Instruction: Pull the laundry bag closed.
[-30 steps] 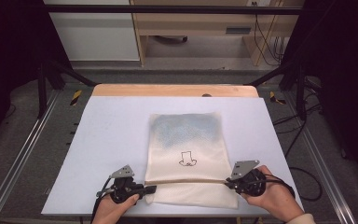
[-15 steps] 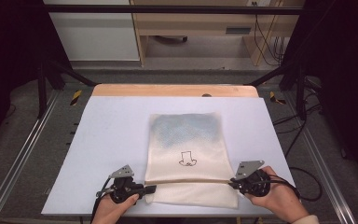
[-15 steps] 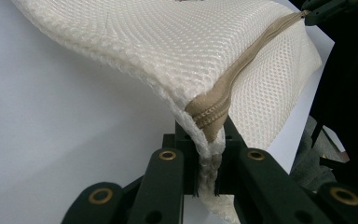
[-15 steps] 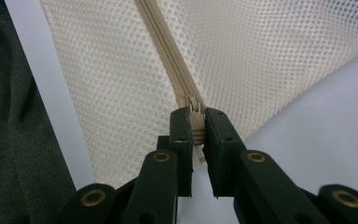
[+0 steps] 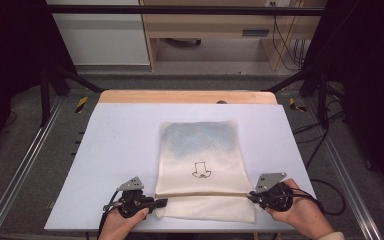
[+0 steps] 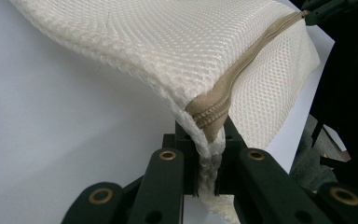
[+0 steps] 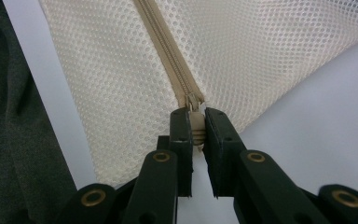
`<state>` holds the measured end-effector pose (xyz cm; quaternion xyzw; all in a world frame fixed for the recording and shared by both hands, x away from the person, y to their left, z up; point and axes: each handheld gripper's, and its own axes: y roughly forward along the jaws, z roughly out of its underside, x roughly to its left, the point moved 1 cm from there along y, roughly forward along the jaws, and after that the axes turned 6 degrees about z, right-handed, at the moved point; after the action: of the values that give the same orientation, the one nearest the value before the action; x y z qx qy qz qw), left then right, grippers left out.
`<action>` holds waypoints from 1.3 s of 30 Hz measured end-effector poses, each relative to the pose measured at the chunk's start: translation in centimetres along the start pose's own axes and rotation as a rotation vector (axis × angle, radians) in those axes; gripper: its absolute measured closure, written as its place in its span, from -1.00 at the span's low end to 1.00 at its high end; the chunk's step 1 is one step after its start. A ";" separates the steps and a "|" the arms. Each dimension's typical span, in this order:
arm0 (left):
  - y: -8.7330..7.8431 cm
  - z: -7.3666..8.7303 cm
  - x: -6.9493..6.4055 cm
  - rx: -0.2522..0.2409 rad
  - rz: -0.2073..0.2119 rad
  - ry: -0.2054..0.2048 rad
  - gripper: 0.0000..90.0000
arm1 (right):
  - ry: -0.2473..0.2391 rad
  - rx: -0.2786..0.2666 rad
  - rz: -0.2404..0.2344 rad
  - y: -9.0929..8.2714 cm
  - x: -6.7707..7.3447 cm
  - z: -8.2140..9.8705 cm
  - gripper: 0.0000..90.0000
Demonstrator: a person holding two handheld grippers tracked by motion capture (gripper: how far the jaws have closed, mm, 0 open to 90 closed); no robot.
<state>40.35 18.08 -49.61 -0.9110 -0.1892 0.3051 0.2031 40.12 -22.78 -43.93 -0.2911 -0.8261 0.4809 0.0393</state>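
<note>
1. Cream mesh laundry bag lies flat on the counter, right of centre, long side running away from the person; near edge close to the counter's front edge.
2. Small black drawing printed mid-bag; far part of the bag looks bluish-grey.
3. Tan zipper runs across the bag near its front end, from one side edge to the other.
4. Left gripper sits at the bag's left edge, at the zipper end. In the left gripper view its fingers are clenched on the mesh edge, with the zipper end just above the pinch; the bag corner is lifted off the counter there.
5. Right gripper sits at the bag's right edge, at the zipper's other end. In the right gripper view its fingers are clamped on the tan zipper end piece; mesh spreads out beyond them.
6. Zipper is stretched in a straight line between the two grippers.
7. The person's left hand and right hand hold the grippers at the counter's front edge; a grey three-cornered plate tops the left one.
8. Counter is a white sheet with a wooden strip along the far edge.
9. Metal frame rails flank the counter; cables trail on the floor to the right.
</note>
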 end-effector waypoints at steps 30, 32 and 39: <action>-2.4 -0.6 -1.4 -0.078 -0.195 0.010 -0.58 | 0.078 -0.077 0.063 0.8 0.7 -1.0 -0.22; -3.0 -0.9 -1.3 -0.107 -0.217 0.013 -0.66 | 0.088 -0.101 0.086 0.8 0.7 -1.4 -0.34; -4.8 -2.2 -0.5 -0.149 -0.359 0.087 -0.79 | 0.218 -0.166 0.154 1.3 0.0 -3.7 -0.77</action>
<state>40.32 21.32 -45.43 -0.8875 -0.3616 0.2093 0.1943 42.05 -19.42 -43.02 -0.4064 -0.8290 0.3782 0.0676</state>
